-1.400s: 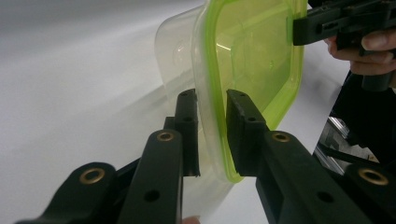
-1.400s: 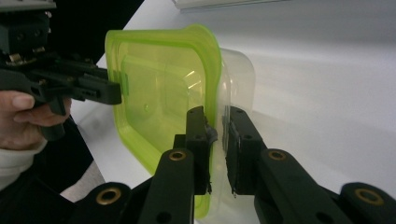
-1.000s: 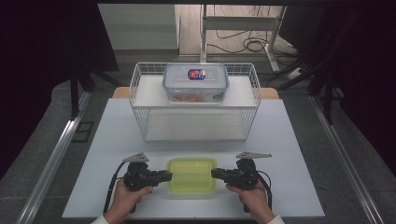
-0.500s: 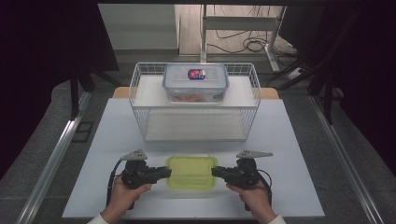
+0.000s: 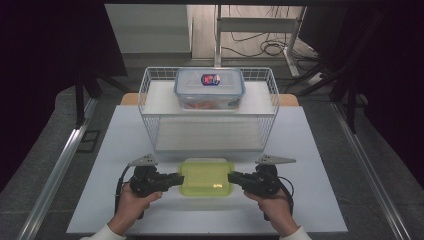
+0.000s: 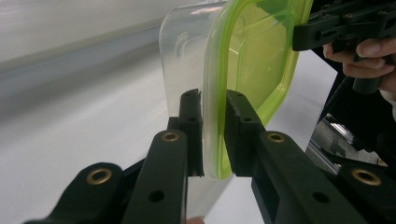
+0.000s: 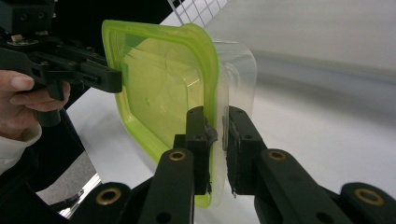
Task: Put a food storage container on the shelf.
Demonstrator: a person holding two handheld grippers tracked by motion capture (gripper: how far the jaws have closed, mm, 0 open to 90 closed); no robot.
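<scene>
Gripping the green-lidded container (image 5: 206, 176) at both short ends, I have the left tool (image 5: 172, 180) and right tool (image 5: 235, 177) clamped on its rim, near the bench (image 5: 320, 150) front edge. Remaining, I judge: carry it to the wire basket (image 5: 150, 125) beyond.

Both grippers, the left gripper (image 5: 172, 180) and the right gripper (image 5: 235, 178), are matte black, with brass-ringed screw holes along their jaws. Each carries a grey three-cornered plate and a trailing black cable. The person wears white sleeves (image 5: 102, 233).
</scene>
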